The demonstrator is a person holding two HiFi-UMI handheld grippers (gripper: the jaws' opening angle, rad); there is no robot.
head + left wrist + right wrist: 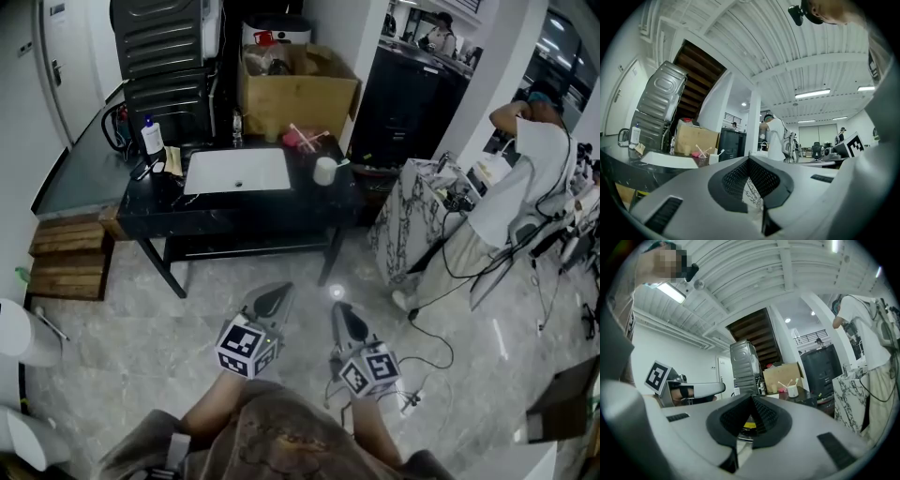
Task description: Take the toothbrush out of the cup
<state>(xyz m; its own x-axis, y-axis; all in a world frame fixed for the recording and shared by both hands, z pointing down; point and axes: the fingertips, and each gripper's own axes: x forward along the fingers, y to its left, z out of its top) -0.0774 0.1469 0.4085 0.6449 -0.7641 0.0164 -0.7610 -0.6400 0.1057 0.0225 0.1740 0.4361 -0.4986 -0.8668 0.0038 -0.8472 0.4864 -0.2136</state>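
White cup (324,172) holds toothbrush (340,163); left claw (281,291), right claw (339,307) shut, square markers (246,345).

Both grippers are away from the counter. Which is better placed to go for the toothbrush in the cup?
Right, narrowly. The right gripper lines up almost straight with the cup and toothbrush; the left gripper sits further to the side. Both are shut, empty and far off.
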